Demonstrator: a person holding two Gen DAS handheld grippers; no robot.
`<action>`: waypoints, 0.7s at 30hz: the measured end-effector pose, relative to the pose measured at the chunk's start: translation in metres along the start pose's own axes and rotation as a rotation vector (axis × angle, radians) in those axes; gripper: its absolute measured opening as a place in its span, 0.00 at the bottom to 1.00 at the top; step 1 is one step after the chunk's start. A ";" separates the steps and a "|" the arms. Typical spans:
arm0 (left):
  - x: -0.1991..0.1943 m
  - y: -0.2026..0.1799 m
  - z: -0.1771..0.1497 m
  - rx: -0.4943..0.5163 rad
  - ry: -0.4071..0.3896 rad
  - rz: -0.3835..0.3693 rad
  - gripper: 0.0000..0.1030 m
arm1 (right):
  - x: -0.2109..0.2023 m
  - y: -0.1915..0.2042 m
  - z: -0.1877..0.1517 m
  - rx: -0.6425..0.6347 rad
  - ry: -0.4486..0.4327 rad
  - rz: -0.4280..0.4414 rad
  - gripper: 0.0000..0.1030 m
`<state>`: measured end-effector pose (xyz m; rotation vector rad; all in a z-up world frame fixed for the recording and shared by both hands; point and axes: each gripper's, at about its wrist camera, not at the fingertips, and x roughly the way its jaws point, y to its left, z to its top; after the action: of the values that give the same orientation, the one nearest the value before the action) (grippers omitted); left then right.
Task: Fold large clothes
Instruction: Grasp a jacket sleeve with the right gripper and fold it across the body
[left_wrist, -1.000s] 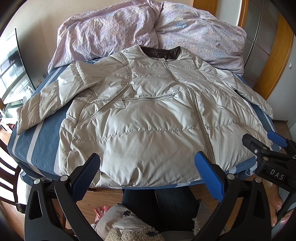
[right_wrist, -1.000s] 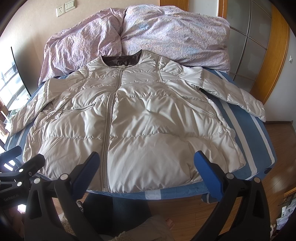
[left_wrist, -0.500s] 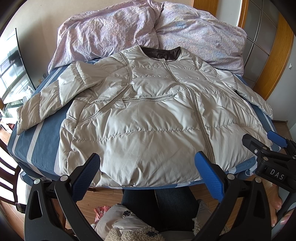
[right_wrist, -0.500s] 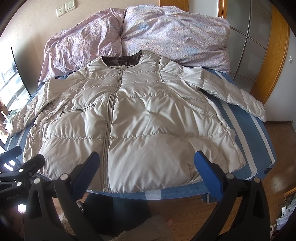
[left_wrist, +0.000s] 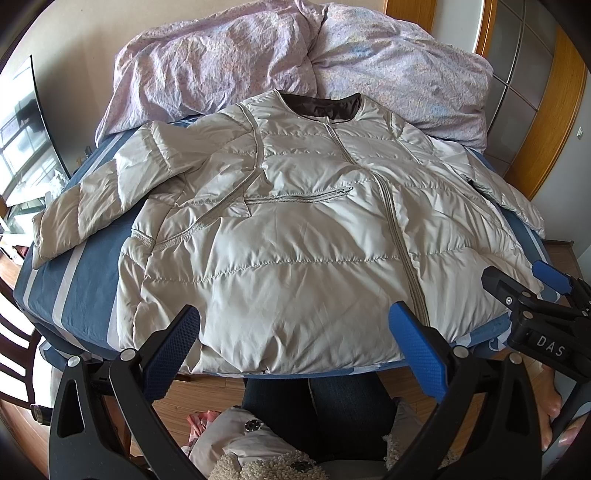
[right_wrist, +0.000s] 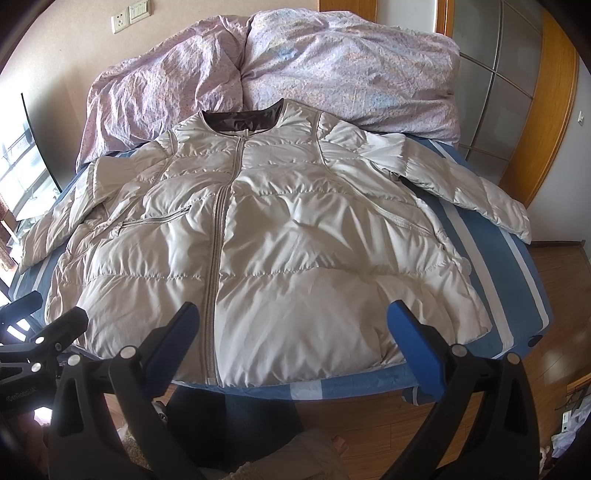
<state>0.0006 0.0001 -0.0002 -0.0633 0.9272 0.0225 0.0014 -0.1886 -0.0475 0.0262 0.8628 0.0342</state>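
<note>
Nothing has moved since the earlier frames: both of your tools hang where they were, short of the foot of the bed (right_wrist: 517, 295). Your left tool (left_wrist: 295, 332) is spread wide and holds nothing; your right tool (right_wrist: 295, 328) is just as wide and just as empty.

Ahead of both tools the pale puffer jacket (left_wrist: 314, 221) lies face up and zipped, its hem nearest the tips and its dark collar (right_wrist: 240, 120) farthest, up against the lilac duvet (right_wrist: 332, 66). One sleeve (left_wrist: 96, 199) reaches out beyond your left tool, the other sleeve (right_wrist: 461, 184) beyond your right.

Expect a light, soft, springy garment with a slick shell; thin pinches will likely slide off and folds will want to puff back open. Judging from this, take a deep bite at a cuff or a quilted seam, gathering shell and filling together, and fold the sleeves in first.
</note>
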 end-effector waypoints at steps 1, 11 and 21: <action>0.001 0.000 0.000 -0.002 0.004 -0.003 0.99 | 0.003 0.000 0.001 0.007 0.000 0.007 0.98; 0.021 0.022 0.019 -0.043 0.063 -0.111 0.99 | 0.041 -0.154 0.039 0.530 -0.055 0.148 0.98; 0.049 0.052 0.047 -0.109 0.133 -0.235 0.99 | 0.115 -0.325 0.049 1.125 -0.042 0.167 0.84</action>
<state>0.0649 0.0544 -0.0138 -0.2768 1.0459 -0.1509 0.1200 -0.5090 -0.1147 1.1467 0.7427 -0.2980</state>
